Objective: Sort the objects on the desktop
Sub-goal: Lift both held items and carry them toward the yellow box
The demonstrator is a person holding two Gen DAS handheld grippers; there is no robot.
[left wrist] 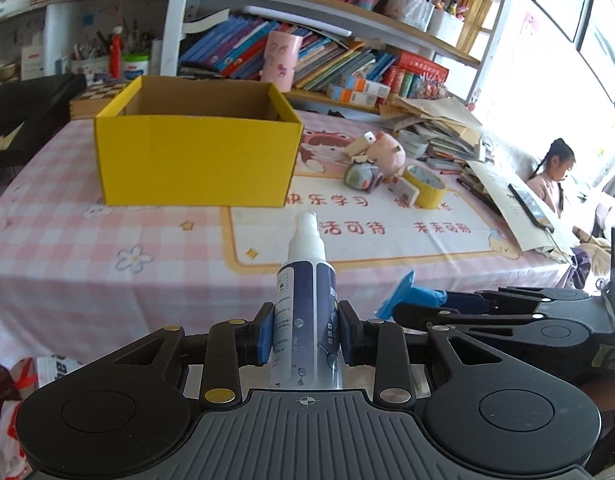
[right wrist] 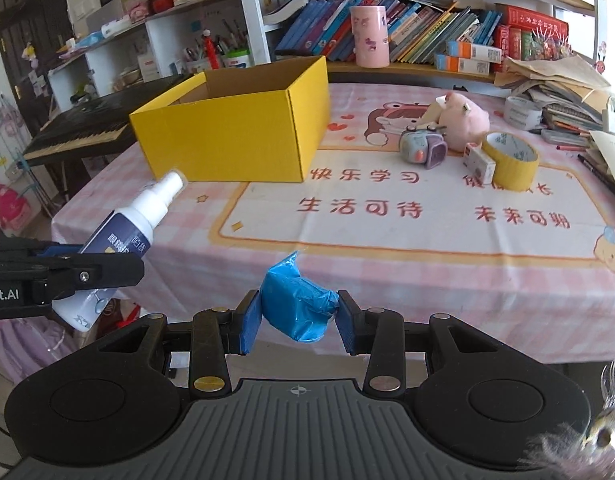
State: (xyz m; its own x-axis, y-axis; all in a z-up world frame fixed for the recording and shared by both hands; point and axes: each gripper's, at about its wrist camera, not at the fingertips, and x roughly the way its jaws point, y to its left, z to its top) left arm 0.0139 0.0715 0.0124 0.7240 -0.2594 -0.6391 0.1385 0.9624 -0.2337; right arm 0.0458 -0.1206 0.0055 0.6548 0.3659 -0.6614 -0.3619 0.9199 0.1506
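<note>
Before the checked pink counter (right wrist: 387, 280), the left tool (left wrist: 306, 330) clamps a white-capped spray bottle (left wrist: 303, 300), the right tool (right wrist: 299, 314) a blue wrapped lump (right wrist: 297, 304); an open yellow cardboard box (right wrist: 235, 136) stands ahead.

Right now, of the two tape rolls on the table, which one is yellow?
The yellow tape roll, beside the small white carton near the pink plush. The other, the white tape roll, sits farther back by the paper pile.

Floor of the yellow box (left wrist: 195, 160) behind its near wall; keyboard (right wrist: 79, 132) partly behind shelf and box.
</note>
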